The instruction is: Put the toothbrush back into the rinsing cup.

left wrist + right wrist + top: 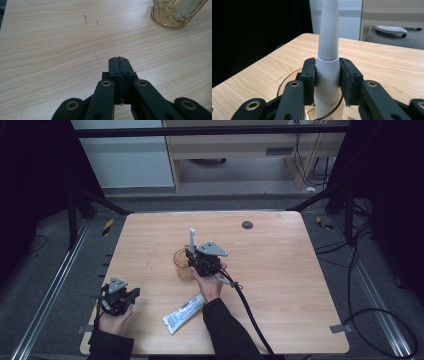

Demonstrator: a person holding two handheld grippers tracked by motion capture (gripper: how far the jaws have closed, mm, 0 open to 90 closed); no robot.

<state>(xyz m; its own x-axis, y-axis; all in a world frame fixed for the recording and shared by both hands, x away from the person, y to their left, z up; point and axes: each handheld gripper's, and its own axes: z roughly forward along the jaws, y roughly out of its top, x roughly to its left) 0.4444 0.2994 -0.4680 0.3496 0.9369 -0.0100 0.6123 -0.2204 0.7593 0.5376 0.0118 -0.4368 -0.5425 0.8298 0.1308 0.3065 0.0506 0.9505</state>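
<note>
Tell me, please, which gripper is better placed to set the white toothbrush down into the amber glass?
The right gripper. Its jaws already clamp the toothbrush upright over the glass. The left gripper is shut, holds nothing, and rests apart near the table corner.

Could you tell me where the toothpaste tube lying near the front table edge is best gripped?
Probably across the flat middle of the toothpaste tube, coming straight down from above. It lies flat and diagonal on the table, so the jaws should close across its narrow width, clear of the person's sleeve.
</note>
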